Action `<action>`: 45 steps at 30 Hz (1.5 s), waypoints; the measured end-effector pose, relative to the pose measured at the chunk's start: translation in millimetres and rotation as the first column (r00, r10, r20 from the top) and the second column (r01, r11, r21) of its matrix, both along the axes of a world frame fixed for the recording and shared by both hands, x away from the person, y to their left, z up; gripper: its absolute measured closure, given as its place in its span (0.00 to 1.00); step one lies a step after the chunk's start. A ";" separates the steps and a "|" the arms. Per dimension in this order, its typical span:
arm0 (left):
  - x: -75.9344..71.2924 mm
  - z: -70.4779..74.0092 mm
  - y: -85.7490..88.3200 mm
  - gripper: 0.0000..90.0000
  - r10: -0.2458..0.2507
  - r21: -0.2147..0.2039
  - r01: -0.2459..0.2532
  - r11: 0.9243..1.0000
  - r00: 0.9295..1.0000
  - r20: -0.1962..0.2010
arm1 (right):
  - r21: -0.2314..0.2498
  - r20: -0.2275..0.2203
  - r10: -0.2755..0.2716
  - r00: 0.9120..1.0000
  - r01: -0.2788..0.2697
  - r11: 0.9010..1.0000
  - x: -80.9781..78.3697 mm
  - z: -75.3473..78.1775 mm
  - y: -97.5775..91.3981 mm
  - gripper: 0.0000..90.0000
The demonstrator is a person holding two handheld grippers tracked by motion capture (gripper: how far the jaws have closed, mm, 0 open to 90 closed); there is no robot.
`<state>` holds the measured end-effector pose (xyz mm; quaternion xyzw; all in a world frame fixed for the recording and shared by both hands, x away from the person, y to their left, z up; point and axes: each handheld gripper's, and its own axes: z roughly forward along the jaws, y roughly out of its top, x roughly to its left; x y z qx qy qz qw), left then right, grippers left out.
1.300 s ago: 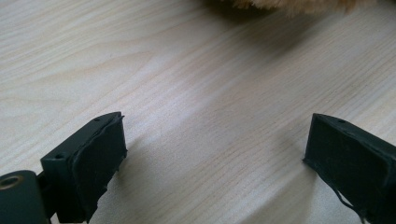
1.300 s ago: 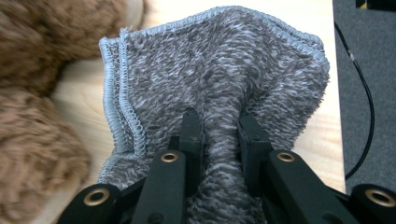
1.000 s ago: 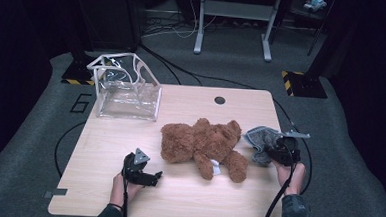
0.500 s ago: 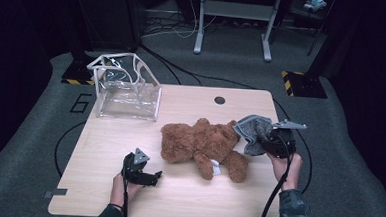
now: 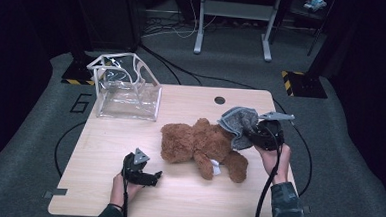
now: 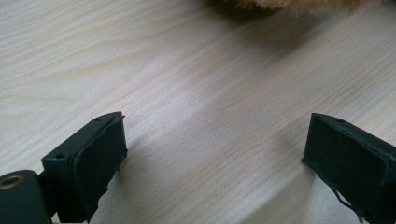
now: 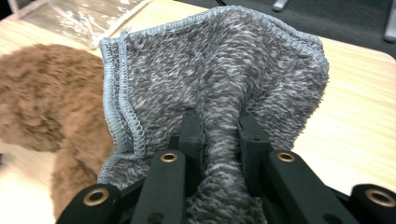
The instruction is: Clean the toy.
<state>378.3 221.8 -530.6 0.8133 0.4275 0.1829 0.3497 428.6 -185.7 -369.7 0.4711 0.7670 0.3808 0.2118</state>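
A brown teddy bear (image 5: 201, 146) lies on its side in the middle of the wooden table (image 5: 104, 149). My right gripper (image 5: 253, 134) is shut on a grey knitted cloth (image 5: 238, 123), held lifted above the bear's right end. In the right gripper view the cloth (image 7: 219, 79) bunches between the two black jaws and spreads upward, with the bear (image 7: 46, 102) at the left. My left gripper (image 5: 150, 176) rests low near the table's front edge, left of the bear. Its fingers (image 6: 100, 156) stand wide open over bare wood, with brown fur (image 6: 303, 4) at the top edge.
A clear plastic bag with white trim (image 5: 127, 90) stands open at the table's back left. A dark round hole (image 5: 220, 100) sits near the back edge. Black cables (image 5: 264, 192) trail from the grippers. A metal stand (image 5: 235, 20) is on the floor behind.
My right gripper has risen with the grey cloth and moved left toward the bear, so the cloth now hangs over the bear's right end. The left gripper has stayed put.
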 end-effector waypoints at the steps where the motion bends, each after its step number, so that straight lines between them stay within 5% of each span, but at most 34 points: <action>1: 0.1 0.5 0.8 0.06 -0.010 0.010 0.010 1.000 1.000 -0.003 | 0.008 0.000 0.006 1.000 -0.006 1.000 0.5 0.9 2.9 0.84; 22: -0.1 1.1 1.4 0.06 -0.015 0.012 0.015 1.000 1.000 -0.012 | 0.029 -0.015 0.184 0.983 -0.183 0.983 18.2 0.9 83.4 0.84; 45: -0.6 0.9 1.2 0.06 -0.011 0.006 0.011 1.000 1.000 -0.014 | 0.017 -0.080 0.274 0.958 -0.273 0.962 47.2 -22.5 158.6 0.83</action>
